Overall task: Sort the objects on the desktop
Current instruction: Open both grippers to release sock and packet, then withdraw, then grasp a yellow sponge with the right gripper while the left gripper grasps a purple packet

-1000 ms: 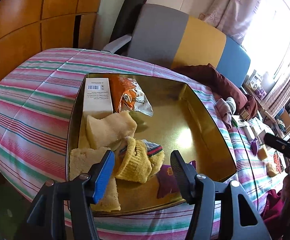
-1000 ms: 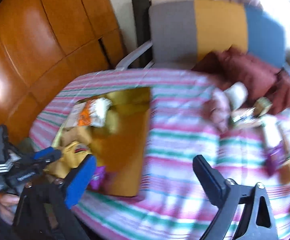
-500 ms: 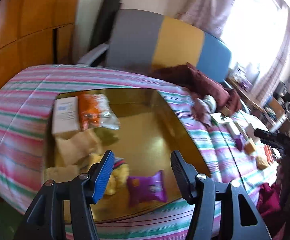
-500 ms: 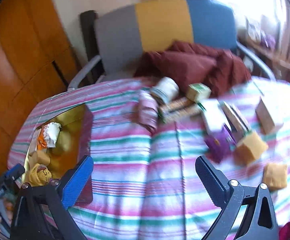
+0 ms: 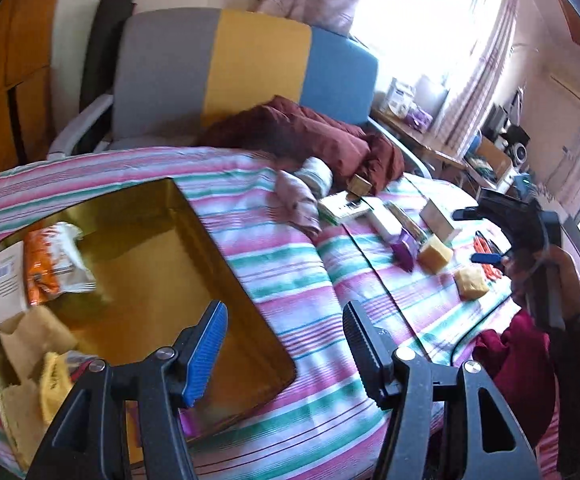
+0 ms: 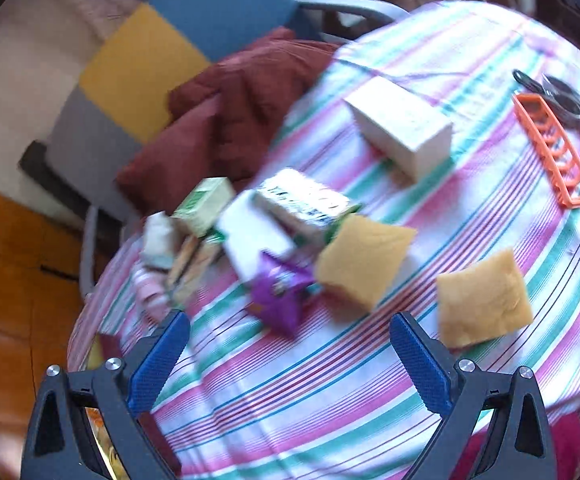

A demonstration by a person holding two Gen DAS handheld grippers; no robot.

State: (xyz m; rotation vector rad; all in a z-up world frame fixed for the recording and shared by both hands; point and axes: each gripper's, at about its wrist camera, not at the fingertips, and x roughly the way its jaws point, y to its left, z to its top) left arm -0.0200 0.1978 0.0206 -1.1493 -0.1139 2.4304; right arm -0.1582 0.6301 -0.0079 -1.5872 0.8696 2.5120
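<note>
Several items already lie in my gold rectangular tin tray (image 5: pixel 226 256); most of the clutter is still out on the striped cloth.
Both claws are empty: my left gripper (image 5: pixel 284 346) is half open over the tray's near corner, and my right gripper (image 6: pixel 290 354), jaws wide though just narrowing, faces the purple snack packet (image 6: pixel 280 290), two yellow sponges (image 6: pixel 363 262) and the white carton (image 6: pixel 401 128); the orange plastic rack (image 6: pixel 551 148) sits apart.

chair (image 5: pixel 246 68) grey-yellow-blue | window (image 5: pixel 421 12) bright, curtained | wood panelling (image 5: pixel 6 92) left
</note>
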